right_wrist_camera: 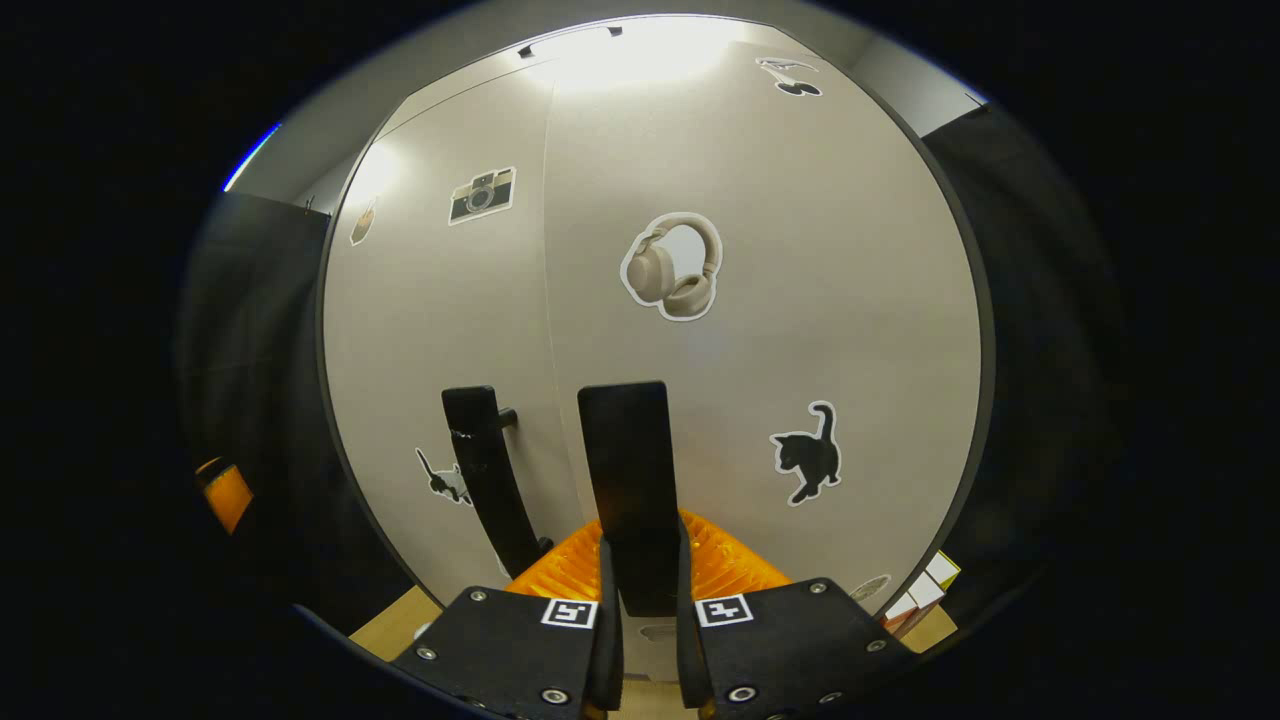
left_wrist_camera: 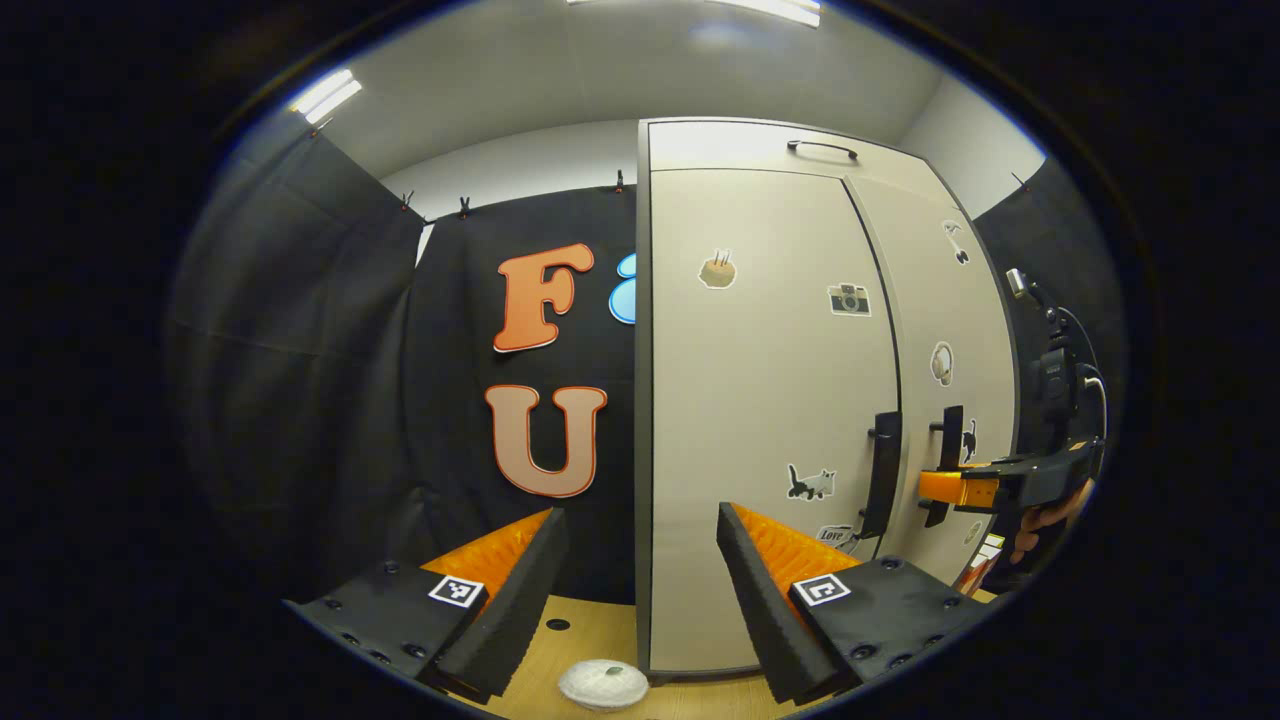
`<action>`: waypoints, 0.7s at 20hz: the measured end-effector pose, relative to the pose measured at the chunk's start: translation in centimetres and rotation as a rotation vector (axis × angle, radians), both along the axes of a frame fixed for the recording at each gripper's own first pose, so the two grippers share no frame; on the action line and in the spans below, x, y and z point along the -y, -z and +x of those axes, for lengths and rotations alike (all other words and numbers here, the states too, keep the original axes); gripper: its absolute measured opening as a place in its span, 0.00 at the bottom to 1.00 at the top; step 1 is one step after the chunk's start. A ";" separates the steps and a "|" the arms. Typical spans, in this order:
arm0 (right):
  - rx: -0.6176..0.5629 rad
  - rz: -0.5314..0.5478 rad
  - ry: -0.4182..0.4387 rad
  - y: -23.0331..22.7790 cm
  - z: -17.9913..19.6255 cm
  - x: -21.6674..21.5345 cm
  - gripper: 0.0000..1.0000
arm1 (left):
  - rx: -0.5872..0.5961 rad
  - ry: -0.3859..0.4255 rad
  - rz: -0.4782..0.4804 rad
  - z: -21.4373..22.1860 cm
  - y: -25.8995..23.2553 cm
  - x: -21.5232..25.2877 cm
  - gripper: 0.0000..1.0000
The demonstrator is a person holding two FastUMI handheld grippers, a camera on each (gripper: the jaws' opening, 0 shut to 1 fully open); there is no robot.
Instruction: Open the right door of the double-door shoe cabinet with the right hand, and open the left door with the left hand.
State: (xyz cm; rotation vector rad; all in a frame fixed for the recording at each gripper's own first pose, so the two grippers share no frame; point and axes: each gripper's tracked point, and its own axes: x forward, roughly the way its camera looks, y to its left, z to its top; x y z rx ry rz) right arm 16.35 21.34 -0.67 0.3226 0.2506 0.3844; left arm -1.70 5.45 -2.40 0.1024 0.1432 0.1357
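Right gripper view looks straight at the shoe cabinet (right_wrist_camera: 760,330), with the right tongs (right_wrist_camera: 640,600) closed around the right door handle (right_wrist_camera: 628,470); both fingers press its sides low down, and the bar rises between them. The right door (right_wrist_camera: 800,250) lies flush with the left door (right_wrist_camera: 430,330), the seam between them narrow and even, so neither door appears to have started swinging. The left door handle (right_wrist_camera: 485,470) stands untouched just beside the held one.

Left gripper view shows the cabinet (left_wrist_camera: 760,400) from farther off and to the side, standing on the wooden surface (left_wrist_camera: 590,625). The left tongs (left_wrist_camera: 640,560) are spread wide apart with nothing between them, well short of the left door handle (left_wrist_camera: 882,470). Farther right, the right tongs (left_wrist_camera: 945,487) reach in at the right door handle (left_wrist_camera: 948,440).

My reading: the grasp for the first step is made, but the pull has not begun. Opening the right door, then reaching, gripping and opening the left door, all remain.
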 end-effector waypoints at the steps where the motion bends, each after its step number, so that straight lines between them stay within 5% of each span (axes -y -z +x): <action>1: 0.001 0.005 -0.013 0.1 -0.6 0.4 0.21 | 0.002 0.012 0.000 0.1 -0.2 0.6 0.96; 14: -0.021 0.051 -0.090 -0.1 -6.2 4.7 0.20 | 0.015 0.099 -0.013 0.5 -1.2 7.8 0.96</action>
